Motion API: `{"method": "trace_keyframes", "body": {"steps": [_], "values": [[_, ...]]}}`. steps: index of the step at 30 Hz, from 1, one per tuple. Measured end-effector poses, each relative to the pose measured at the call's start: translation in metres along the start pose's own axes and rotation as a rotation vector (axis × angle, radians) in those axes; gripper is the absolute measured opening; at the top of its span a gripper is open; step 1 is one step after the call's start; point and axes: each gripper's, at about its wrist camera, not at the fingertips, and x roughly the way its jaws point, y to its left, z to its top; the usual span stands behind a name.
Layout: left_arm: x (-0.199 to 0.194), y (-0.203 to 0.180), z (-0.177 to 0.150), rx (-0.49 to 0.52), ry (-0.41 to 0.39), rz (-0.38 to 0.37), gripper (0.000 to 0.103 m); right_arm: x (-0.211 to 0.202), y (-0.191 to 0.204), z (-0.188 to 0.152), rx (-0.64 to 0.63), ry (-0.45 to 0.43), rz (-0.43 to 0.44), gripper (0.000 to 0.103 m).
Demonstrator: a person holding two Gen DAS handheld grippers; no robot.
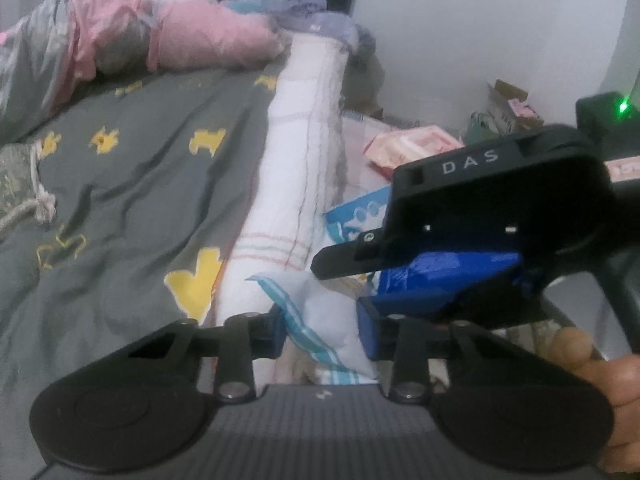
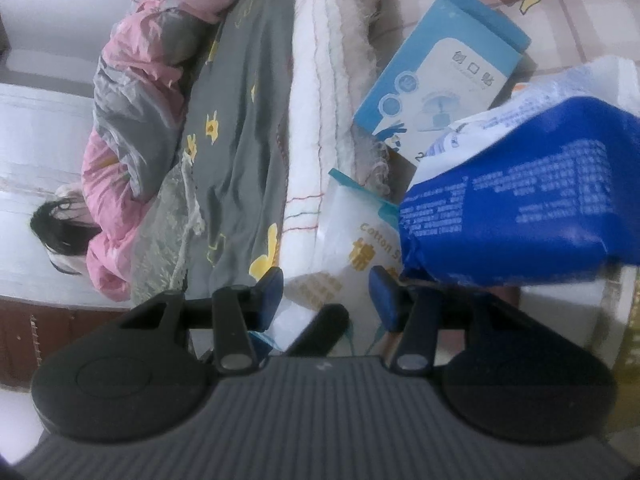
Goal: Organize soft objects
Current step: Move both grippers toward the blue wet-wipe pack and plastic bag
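My left gripper (image 1: 322, 332) is open around a white soft pack with teal stripes (image 1: 328, 320), beside the bed's edge. In the right wrist view the same pack, marked "Cotton" (image 2: 352, 236), lies between the open fingers of my right gripper (image 2: 326, 296). A dark blue soft pack (image 2: 520, 200) sits just right of the right gripper, touching its right finger. In the left wrist view the right gripper's body marked DAS (image 1: 500, 200) hangs over that blue pack (image 1: 440, 280).
The bed with a grey quilt (image 1: 140, 184) and pink bedding (image 1: 180, 36) fills the left. A white mattress edge (image 1: 304, 140) runs beside the packs. A light blue box (image 2: 440, 72), pink packets (image 1: 412, 144) and cartons (image 1: 508, 108) lie on the floor at right.
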Motion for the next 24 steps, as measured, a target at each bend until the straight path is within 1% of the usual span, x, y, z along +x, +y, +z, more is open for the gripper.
{"method": "trace_keyframes", "body": {"steps": [3,7,10,12,15,17,19,21,23,24], "values": [[-0.011,-0.014,0.003,0.055,-0.042,0.023,0.026,-0.006,-0.005,-0.001,0.050,0.006,0.077,0.048],[-0.042,-0.040,-0.001,0.185,-0.135,0.059,0.023,-0.029,-0.007,-0.007,0.061,0.003,0.188,0.048],[-0.065,-0.062,-0.012,0.290,-0.190,0.062,0.023,-0.054,-0.010,-0.016,0.055,-0.003,0.263,0.048],[-0.074,-0.075,-0.024,0.353,-0.198,0.049,0.023,-0.071,-0.016,-0.023,0.036,-0.008,0.282,0.048],[-0.078,-0.097,-0.050,0.462,-0.218,0.069,0.023,-0.092,-0.031,-0.036,0.017,-0.019,0.256,0.048],[-0.075,-0.108,-0.065,0.507,-0.217,0.068,0.023,-0.102,-0.044,-0.042,0.015,-0.032,0.206,0.048],[-0.071,-0.117,-0.077,0.526,-0.207,0.052,0.023,-0.108,-0.060,-0.047,0.025,-0.041,0.153,0.048],[-0.068,-0.123,-0.085,0.521,-0.186,0.019,0.024,-0.111,-0.070,-0.050,0.030,-0.047,0.126,0.047],[-0.067,-0.127,-0.091,0.512,-0.185,-0.018,0.026,-0.111,-0.078,-0.055,0.028,-0.056,0.098,0.044],[-0.068,-0.128,-0.095,0.514,-0.188,-0.031,0.028,-0.110,-0.080,-0.057,0.023,-0.057,0.091,0.041]]}}
